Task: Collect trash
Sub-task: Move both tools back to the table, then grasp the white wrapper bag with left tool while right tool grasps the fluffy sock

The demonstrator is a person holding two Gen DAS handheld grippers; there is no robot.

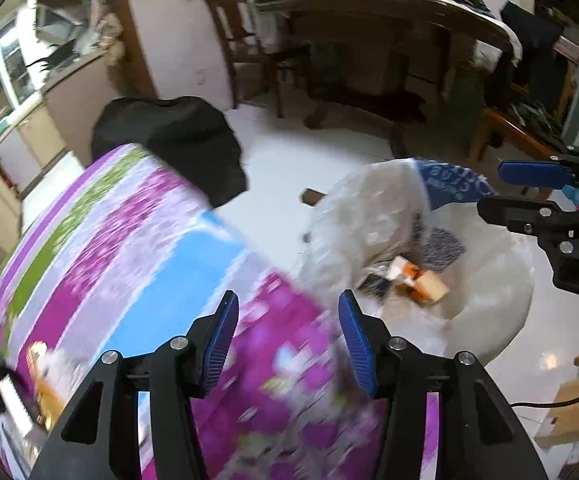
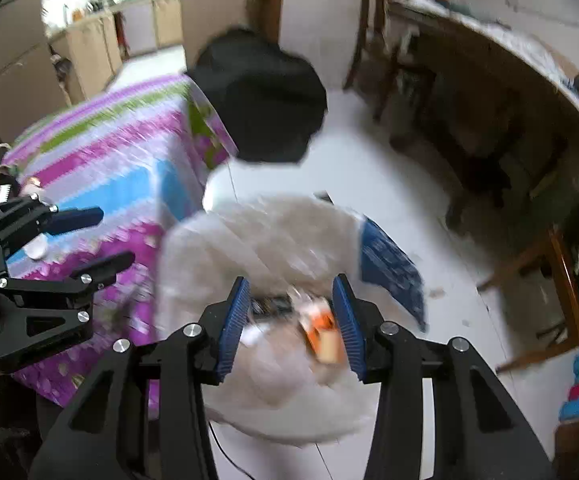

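Collecting trash, partly done | orange carton (image 1: pixel 417 280) seen inside white bag (image 1: pixel 369 216) on floor | left tongs (image 1: pixel 287 336) and right tongs (image 2: pixel 291 320) apart, nothing gripped | items left on table (image 1: pixel 137 240)

Right claw (image 2: pixel 291 320) open above white trash bag (image 2: pixel 249 240), orange carton (image 2: pixel 323 334) inside, striped tablecloth (image 2: pixel 121 160) left

One translucent white plastic trash bag (image 1: pixel 373 216) with a blue printed patch lies open on the floor; inside it, one orange and tan cardboard carton (image 1: pixel 419 280) and one dark flat wrapper (image 1: pixel 373 284) can be counted, the rest too blurred. One table cover (image 1: pixel 129 264) striped in purple, green and blue. One black fabric heap (image 1: pixel 169 136). Two black grippers with blue pads: left gripper (image 1: pixel 287 336), right gripper (image 2: pixel 289 316)
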